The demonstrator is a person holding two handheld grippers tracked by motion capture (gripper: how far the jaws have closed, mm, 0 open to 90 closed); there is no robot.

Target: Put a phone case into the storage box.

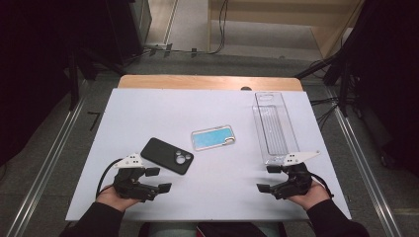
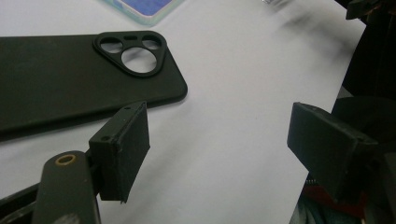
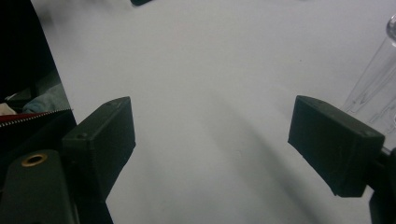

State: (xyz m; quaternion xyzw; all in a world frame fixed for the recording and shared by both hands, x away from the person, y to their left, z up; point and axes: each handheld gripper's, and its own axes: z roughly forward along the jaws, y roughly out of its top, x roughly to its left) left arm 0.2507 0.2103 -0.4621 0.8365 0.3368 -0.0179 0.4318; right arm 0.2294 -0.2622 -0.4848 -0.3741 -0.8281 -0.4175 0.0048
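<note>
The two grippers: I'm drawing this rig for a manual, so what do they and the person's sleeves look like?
Both the left gripper and the right gripper are black, each with two blocky rectangular jaws, a pale three-cornered plate on top and a black cable looping off. A brass-coloured eyelet sits near one jaw's base. The sleeves are dark.

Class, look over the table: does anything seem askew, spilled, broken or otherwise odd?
Nothing stands out. The black phone case lies flat at an angle near the left tongs, the blue case lies flat mid-table, and the clear plastic tray sits by the right tongs. Nothing looks spilled or cracked; both tongs are open and empty.
</note>
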